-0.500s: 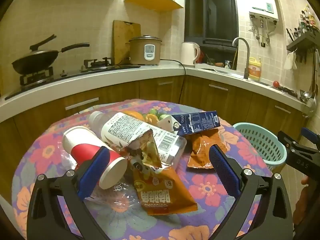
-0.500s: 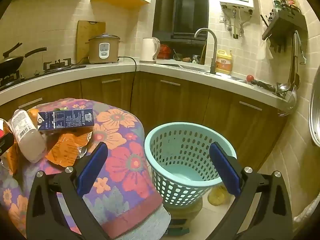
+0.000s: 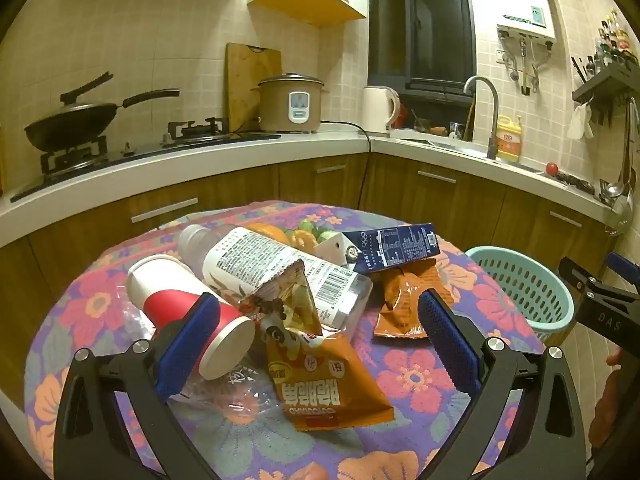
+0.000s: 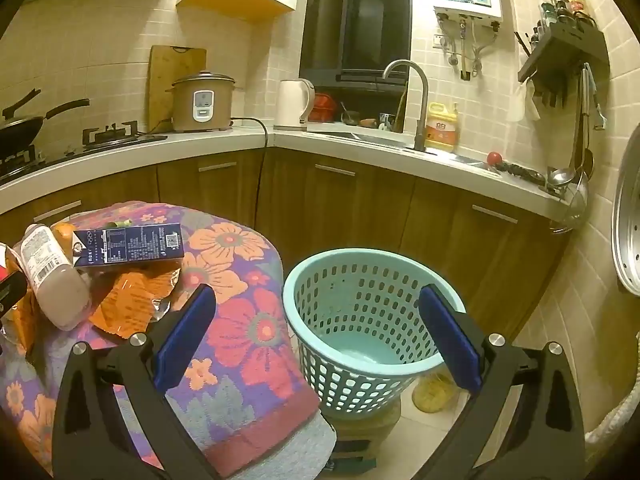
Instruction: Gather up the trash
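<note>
Trash lies on the round floral table [image 3: 420, 376]: a red-and-white paper cup [image 3: 188, 312] on its side, a labelled plastic bottle [image 3: 276, 272], an orange snack bag [image 3: 320, 372], a second orange wrapper [image 3: 404, 304], a dark blue carton [image 3: 392, 246] and clear plastic film [image 3: 224, 392]. My left gripper [image 3: 316, 336] is open and empty, just above the front snack bag. My right gripper [image 4: 316, 336] is open and empty above the near rim of the teal basket [image 4: 364, 320]. The carton [image 4: 128, 244], the bottle [image 4: 52, 276] and the wrapper [image 4: 132, 300] also show in the right wrist view.
The basket [image 3: 520, 288] stands on a box on the floor, right of the table [image 4: 240, 320]. Wooden cabinets and a counter with a wok [image 3: 72, 120], rice cooker [image 3: 290, 102], kettle [image 3: 380, 108] and sink tap [image 3: 486, 112] curve behind. Fruit [image 3: 280, 234] lies behind the bottle.
</note>
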